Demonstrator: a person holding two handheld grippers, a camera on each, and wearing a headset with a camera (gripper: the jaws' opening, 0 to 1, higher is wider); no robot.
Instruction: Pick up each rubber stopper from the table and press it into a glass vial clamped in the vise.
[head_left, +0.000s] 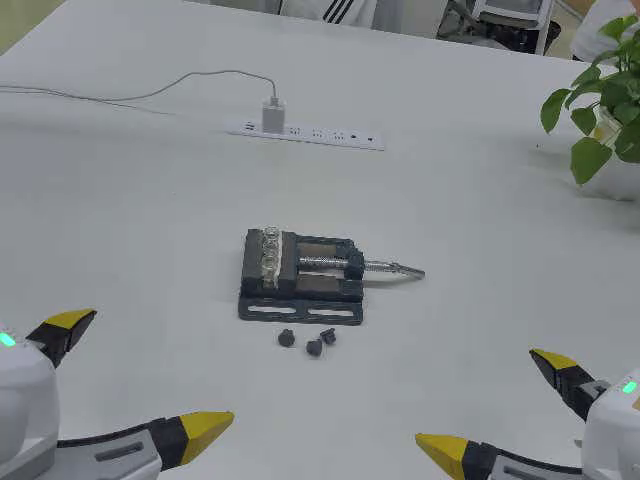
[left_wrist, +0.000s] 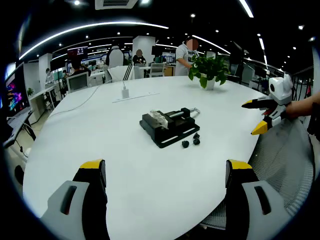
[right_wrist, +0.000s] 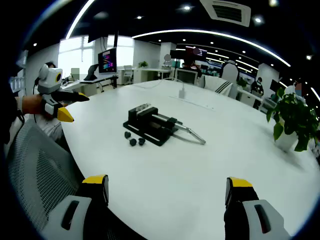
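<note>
A black vise (head_left: 300, 280) sits mid-table with a row of clear glass vials (head_left: 270, 252) clamped in its jaws; I also see the vise (left_wrist: 167, 125) in the left gripper view and the vise (right_wrist: 150, 125) in the right gripper view. Three dark rubber stoppers (head_left: 313, 342) lie on the table just in front of it. My left gripper (head_left: 140, 375) hovers open at the near left, well short of the stoppers. My right gripper (head_left: 495, 405) hovers open at the near right. Nothing is between either pair of fingers.
A white power strip (head_left: 305, 132) with a plugged charger and cable lies farther back. A potted plant (head_left: 605, 110) stands at the far right. The vise's metal handle (head_left: 395, 269) points right. A mesh chair (right_wrist: 40, 165) is beside the table's near edge.
</note>
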